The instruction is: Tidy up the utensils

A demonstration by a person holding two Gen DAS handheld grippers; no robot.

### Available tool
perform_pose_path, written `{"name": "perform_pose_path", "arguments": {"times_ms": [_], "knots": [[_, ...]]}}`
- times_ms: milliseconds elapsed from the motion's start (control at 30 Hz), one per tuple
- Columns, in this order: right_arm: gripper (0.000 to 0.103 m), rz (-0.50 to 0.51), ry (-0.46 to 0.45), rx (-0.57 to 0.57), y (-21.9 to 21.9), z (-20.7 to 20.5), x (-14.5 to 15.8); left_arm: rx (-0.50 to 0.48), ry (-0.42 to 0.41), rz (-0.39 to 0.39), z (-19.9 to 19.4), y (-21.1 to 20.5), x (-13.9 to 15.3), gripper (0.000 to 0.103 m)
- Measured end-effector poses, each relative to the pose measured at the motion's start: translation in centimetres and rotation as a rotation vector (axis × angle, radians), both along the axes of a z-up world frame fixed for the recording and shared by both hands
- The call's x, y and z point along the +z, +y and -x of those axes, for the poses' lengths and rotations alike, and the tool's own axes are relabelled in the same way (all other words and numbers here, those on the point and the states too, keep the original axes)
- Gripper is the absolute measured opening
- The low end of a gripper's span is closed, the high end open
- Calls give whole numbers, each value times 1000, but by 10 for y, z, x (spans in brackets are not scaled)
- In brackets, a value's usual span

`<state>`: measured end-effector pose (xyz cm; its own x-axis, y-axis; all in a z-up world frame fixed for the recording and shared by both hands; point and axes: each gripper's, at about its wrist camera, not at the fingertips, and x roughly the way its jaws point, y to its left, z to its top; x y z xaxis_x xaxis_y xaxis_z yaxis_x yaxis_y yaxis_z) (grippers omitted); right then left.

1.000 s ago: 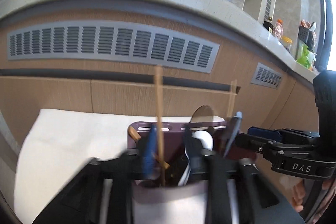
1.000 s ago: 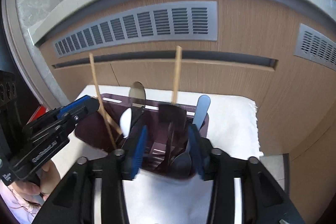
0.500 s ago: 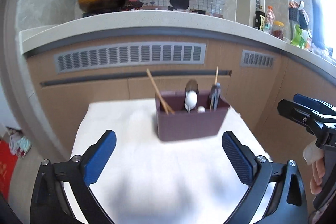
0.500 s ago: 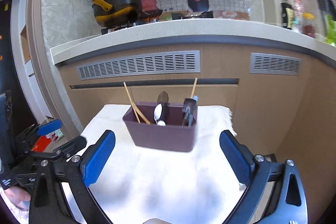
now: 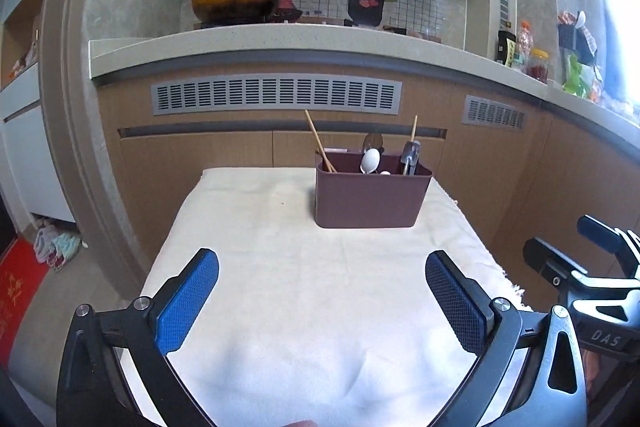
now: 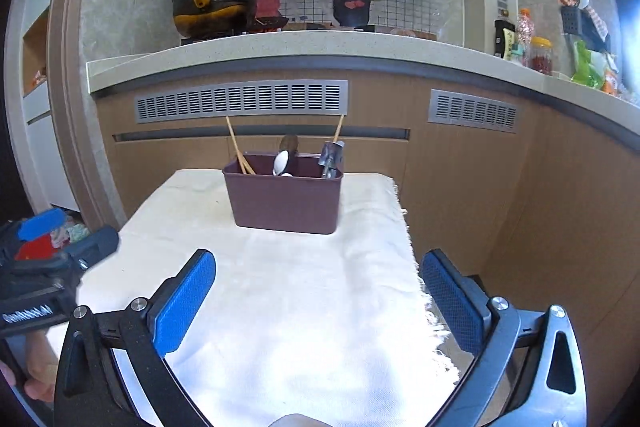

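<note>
Left wrist view shows the left gripper point(image 5: 322, 301) with its blue-padded jaws spread wide and nothing between them, hovering over the near part of the cream cloth-covered table point(image 5: 248, 227); the right wrist view shows the right gripper point(image 6: 318, 301) likewise wide and empty. The task's thing, a maroon rectangular plastic utensil caddy point(image 5: 370, 201), stands upright toward the far end of the cloth, well apart from both grippers. Inside it lean wooden chopsticks point(image 5: 318, 141) at the left end, a white spoon point(image 5: 370, 160) with a darker spoon behind it near the middle, and a dark-handled utensil point(image 5: 411, 157) with another thin stick at the right end. No utensil lies loose on the cloth, so the sorting looks done or very nearly so, and the step in hand appears to be standing clear. To do that well, both grippers should be kept level and open, well away from the tall chopsticks, which would tip easily if brushed, and away from the cloth's frayed edge point(image 6: 416, 267), which a finger could snag and so drag the caddy.
</note>
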<state>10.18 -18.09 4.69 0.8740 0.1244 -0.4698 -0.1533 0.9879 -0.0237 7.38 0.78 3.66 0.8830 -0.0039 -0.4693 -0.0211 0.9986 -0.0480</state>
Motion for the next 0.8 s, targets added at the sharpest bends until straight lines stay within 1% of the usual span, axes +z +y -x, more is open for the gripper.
{"name": "perform_pose_path", "arguments": {"times_ms": [167, 467, 800], "knots": [[103, -20, 11, -6, -8, 2, -1, -2, -18, -51, 5, -8, 1, 103], [103, -44, 36, -18, -20, 0, -6, -17, 3, -42, 3, -11, 0, 103], [103, -38, 32, -16, -21, -1, -6, -23, 15, -38, 1, -11, -1, 103]]}}
